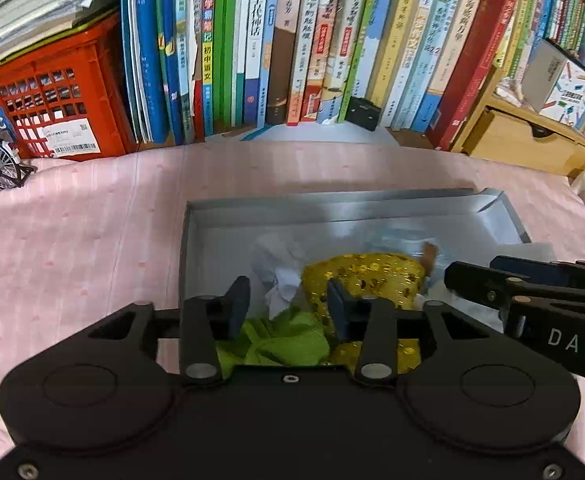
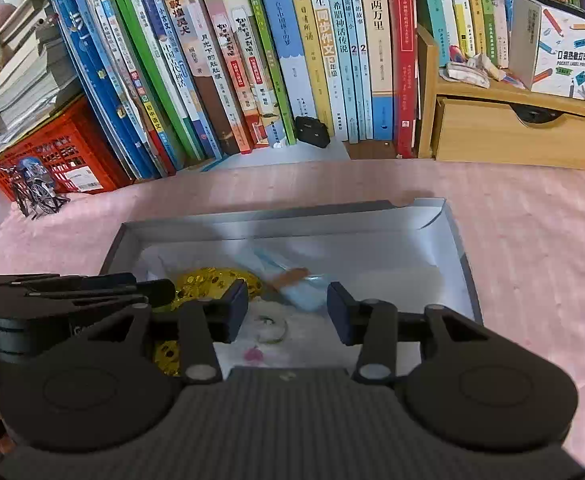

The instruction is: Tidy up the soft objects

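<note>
A shallow grey cardboard box (image 1: 196,216) is lying open on the pink cloth (image 1: 72,248), and the soft things are sitting inside it. A gold sequinned piece (image 1: 372,276) is filling the near middle of the box, with a lime-green cloth (image 1: 284,340) lying just beside it at the near edge and a crumpled white cloth (image 1: 280,280) touching both. In the right wrist view a pale blue garment (image 2: 304,292) is lying toward the centre of the box, and a white cloth with a small pink mark (image 2: 260,340) is spreading along the near wall.

The left gripper (image 1: 288,310) is hovering over the green and gold pieces with its fingers parted and nothing pinched between them. The right gripper (image 2: 288,312) is hanging over the white and blue cloths, jaws likewise apart and empty.

Behind the box, a row of upright books (image 1: 292,40) is standing, with a red plastic crate (image 1: 52,92) to the left and a wooden drawer unit (image 2: 524,132) to the right.
</note>
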